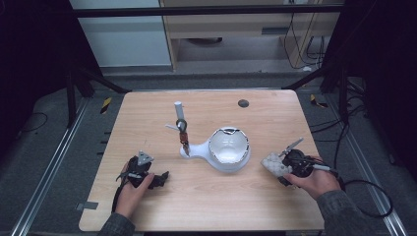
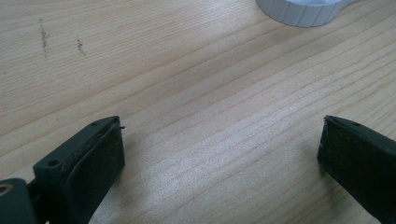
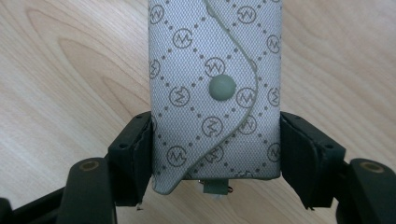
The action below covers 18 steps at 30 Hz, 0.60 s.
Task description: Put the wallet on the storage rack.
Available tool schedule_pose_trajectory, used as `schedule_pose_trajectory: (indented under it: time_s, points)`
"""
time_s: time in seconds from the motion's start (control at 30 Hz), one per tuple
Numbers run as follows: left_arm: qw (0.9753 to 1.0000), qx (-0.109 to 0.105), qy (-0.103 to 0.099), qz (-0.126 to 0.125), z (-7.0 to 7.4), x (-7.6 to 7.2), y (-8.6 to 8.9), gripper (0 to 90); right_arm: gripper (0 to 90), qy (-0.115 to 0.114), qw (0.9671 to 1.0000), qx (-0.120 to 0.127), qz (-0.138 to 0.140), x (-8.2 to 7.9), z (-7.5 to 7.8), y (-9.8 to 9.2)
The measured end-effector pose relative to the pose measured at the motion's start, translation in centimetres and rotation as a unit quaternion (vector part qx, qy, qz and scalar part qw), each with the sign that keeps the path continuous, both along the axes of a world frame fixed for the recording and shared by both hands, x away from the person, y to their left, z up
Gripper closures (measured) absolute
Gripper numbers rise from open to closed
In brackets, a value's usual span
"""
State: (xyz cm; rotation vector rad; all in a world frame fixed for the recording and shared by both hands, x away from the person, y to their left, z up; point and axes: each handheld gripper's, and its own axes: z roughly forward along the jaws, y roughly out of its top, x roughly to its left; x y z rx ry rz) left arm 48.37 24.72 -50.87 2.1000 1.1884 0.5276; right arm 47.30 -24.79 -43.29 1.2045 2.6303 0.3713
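Observation:
A grey key pouch with a monogram pattern and a snap button lies flat on the wooden table. My right gripper is shut on it, one jaw against each long side. From above, the pouch sits at the right, just left of the right gripper. My left gripper rests low on the table at the left, open. Its jaws stand wide apart over bare wood. A white dish on a white base stands mid-table, with a post and a small red-brown item hanging beside it.
The ribbed white rim of the dish shows at the top of the left gripper view. A small dark disc lies near the table's far edge. Cables trail over the floor at the right. Dark frame legs flank the table.

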Motion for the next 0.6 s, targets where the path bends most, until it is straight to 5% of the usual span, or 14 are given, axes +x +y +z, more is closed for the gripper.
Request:
schedule_pose_trajectory:
  time_s: [0.6]
  points:
    - [1.0000, -0.001, -0.001, 0.001, 0.0, -0.1, -0.1, 0.0, 32.4, -0.027, 0.9978, -0.043, 0.042, -0.4, 3.9, 1.4]
